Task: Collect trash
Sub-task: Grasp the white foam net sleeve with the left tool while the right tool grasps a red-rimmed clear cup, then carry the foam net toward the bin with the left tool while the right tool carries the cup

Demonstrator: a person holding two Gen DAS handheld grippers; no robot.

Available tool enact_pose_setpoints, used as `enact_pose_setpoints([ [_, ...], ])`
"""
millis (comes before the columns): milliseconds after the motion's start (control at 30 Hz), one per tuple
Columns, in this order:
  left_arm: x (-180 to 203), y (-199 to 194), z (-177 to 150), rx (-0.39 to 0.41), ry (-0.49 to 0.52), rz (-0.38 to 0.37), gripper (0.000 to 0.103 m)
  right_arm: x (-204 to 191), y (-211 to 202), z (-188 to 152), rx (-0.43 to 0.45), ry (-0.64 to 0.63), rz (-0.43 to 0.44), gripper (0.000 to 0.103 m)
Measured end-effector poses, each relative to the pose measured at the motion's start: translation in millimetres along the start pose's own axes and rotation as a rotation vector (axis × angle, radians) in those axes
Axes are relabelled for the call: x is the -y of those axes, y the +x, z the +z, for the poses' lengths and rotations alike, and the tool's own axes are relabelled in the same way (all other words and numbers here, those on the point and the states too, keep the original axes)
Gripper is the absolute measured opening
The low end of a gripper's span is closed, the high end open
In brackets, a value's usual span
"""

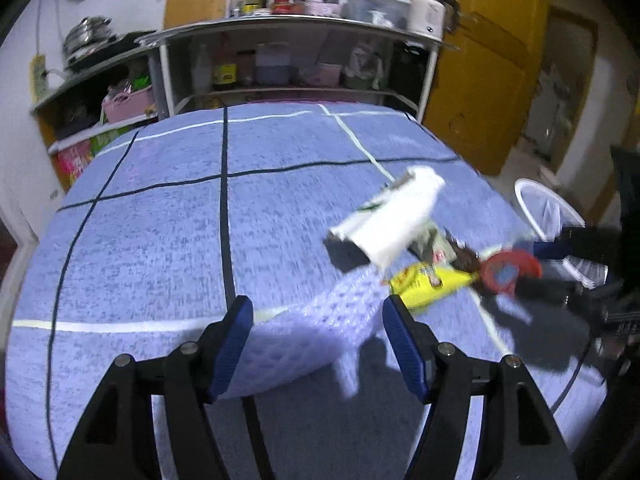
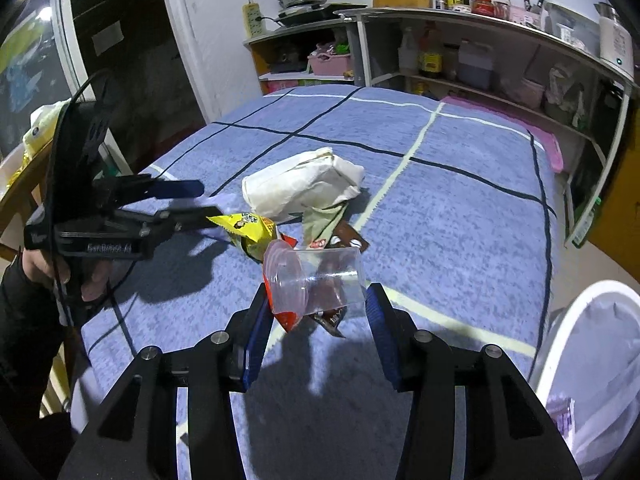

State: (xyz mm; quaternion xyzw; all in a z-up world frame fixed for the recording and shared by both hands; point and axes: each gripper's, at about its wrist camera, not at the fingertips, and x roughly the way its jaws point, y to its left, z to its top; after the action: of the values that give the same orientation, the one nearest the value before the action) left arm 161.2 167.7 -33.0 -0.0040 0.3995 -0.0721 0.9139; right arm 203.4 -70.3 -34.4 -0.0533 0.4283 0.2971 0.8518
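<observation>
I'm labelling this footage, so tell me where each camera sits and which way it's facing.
Left wrist: on the left gripper, looking down its open fingers across the blue table toward the kitchen shelves; foam sheet between the fingers.
Right wrist: on the right gripper, facing the same shelves; fingers flank a clear cup; a hand shows.
Shared: white bag, yellow wrapper, bin.
</observation>
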Motion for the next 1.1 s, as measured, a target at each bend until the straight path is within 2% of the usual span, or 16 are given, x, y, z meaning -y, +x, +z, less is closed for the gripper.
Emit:
enact_pose_setpoints([
  [100,7.1,-1.1,-6.4,-0.017,0.046,0.029,0.069,3.7,-6.2,-3.8,0.007,0.017,-0.001,0.048],
  [167,10.4,2.9,-10.1,-0.034,0.065,0.080,0.069,6.3,-10.6,-7.0,0.010,0.027,-0.005,0.048],
  [267,16.4,8.3,-9.7,-0.042,0.081,0.165,0.058,8.7,-15.9,-10.8,0.015,0.042,-0.010,0.048],
  [333,18.6,5.5,-9.3,-0.033,0.062,0.183,0.052,10.4,-20.1,-12.9,0.019,0.048,-0.015,0.048],
  [633,35.6,-22.4,-27.8,0.040,-0.094,0.182,0.032,17.5,-43.7,-22.5,0.057,0.081,-0.037,0.048],
  [733,48.5,-34.4,-32.4,0.068,-0.127,0.156,0.026,18.3,-51.8,-25.5,0.069,0.086,-0.043,0.048],
  [767,52.4,-37.2,-32.8,0.076,-0.136,0.145,0.021,18.2,-55.1,-27.0,0.074,0.086,-0.045,0.048],
  [867,62.7,-44.3,-36.0,0.091,-0.153,0.117,0.021,17.4,-63.1,-30.7,0.084,0.089,-0.048,0.048],
  [1100,65.8,-45.7,-38.7,0.089,-0.166,0.120,0.021,18.6,-77.3,-39.5,0.098,0.098,-0.060,0.048],
])
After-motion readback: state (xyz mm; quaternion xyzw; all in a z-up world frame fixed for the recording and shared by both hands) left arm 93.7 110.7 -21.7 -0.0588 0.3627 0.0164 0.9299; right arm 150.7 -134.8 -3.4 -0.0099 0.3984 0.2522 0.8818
